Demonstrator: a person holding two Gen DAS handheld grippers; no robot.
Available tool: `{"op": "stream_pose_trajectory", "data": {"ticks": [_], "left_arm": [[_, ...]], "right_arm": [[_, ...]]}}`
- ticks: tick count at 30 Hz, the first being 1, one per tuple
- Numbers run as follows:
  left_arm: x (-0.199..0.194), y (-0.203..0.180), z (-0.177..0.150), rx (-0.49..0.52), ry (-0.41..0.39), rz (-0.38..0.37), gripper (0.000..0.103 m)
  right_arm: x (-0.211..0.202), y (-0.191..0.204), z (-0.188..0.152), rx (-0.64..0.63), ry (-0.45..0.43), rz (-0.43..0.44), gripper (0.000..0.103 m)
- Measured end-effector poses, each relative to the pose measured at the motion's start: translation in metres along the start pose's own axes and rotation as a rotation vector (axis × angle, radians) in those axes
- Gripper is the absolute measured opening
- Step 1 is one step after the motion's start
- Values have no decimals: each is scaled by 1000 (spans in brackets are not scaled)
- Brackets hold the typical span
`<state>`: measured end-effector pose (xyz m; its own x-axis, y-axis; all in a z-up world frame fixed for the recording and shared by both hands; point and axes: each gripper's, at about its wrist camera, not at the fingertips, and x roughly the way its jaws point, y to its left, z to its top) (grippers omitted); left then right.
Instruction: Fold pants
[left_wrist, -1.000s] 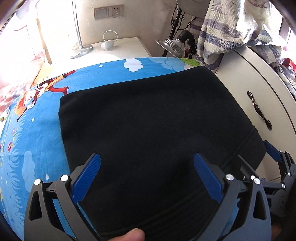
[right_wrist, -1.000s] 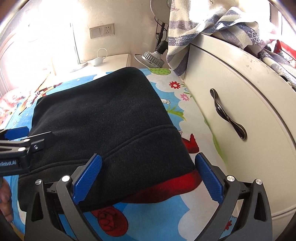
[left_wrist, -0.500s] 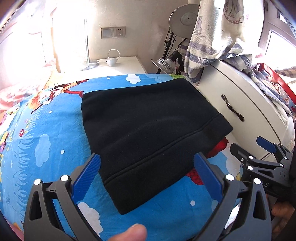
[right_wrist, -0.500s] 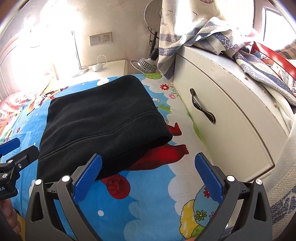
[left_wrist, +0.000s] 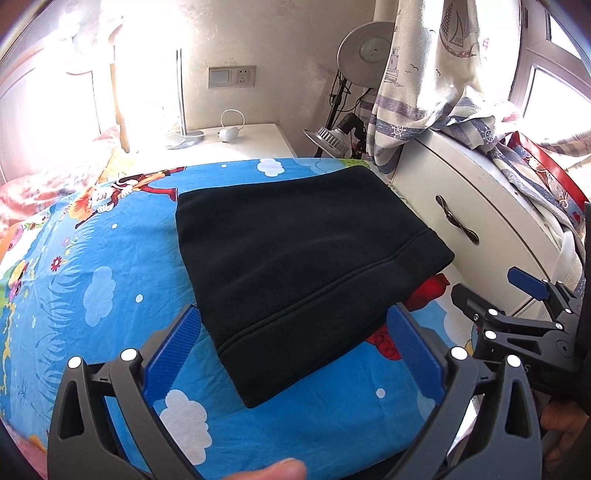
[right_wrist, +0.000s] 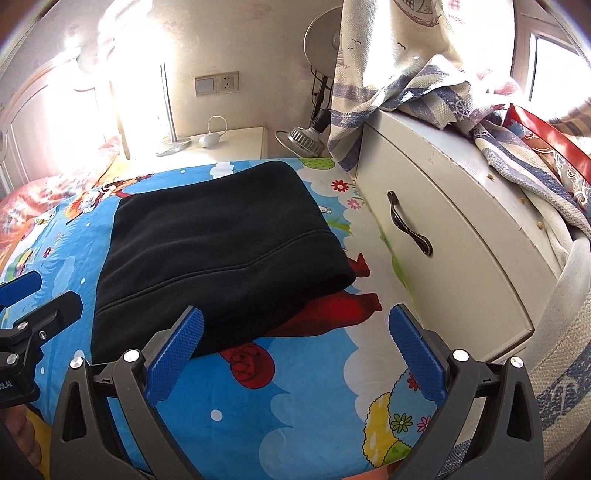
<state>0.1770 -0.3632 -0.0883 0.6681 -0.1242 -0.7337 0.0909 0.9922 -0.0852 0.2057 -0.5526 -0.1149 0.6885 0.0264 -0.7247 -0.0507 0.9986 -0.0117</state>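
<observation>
A pair of black pants (left_wrist: 306, 254), folded into a thick rectangular bundle, is seen lying flat on a bed covered by a bright blue cartoon-print sheet (left_wrist: 92, 280). In the left wrist view, the left tongs (left_wrist: 295, 349) are held released, the blue pads spread wide, just short of the bundle's near hemmed edge; nothing is gripped, and the near corner of the pants appears between the two pads. The tip of a thumb (left_wrist: 275, 470) is glimpsed at the bottom edge. To the right, the right tongs (left_wrist: 491, 295) are seen from the side, also released and empty, near the right corner of the pants.

In the right wrist view, the pants (right_wrist: 218, 251) are placed ahead and to the left of the right tongs (right_wrist: 295, 349), whose left pad overlaps the bundle's near edge in the picture; whether it touches cannot be told. At far left, the left tongs (right_wrist: 33, 295) are seen beside the bundle's left edge.

Open sheet is left on the left side and in front of the pants. On the right, only a narrow strip of sheet separates the bundle from a white cabinet (right_wrist: 443, 236) with a dark handle (right_wrist: 408, 229). Beyond the far edge, a white nightstand (left_wrist: 236, 142) is set against the wall.
</observation>
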Motion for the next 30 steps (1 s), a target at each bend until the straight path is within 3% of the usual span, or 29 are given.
{"op": "stream_pose_trajectory", "data": {"ticks": [30], "left_arm": [[6,0,-3,-9,16,2,101]], "right_arm": [[5,1,-4,0,12,16,97]]}}
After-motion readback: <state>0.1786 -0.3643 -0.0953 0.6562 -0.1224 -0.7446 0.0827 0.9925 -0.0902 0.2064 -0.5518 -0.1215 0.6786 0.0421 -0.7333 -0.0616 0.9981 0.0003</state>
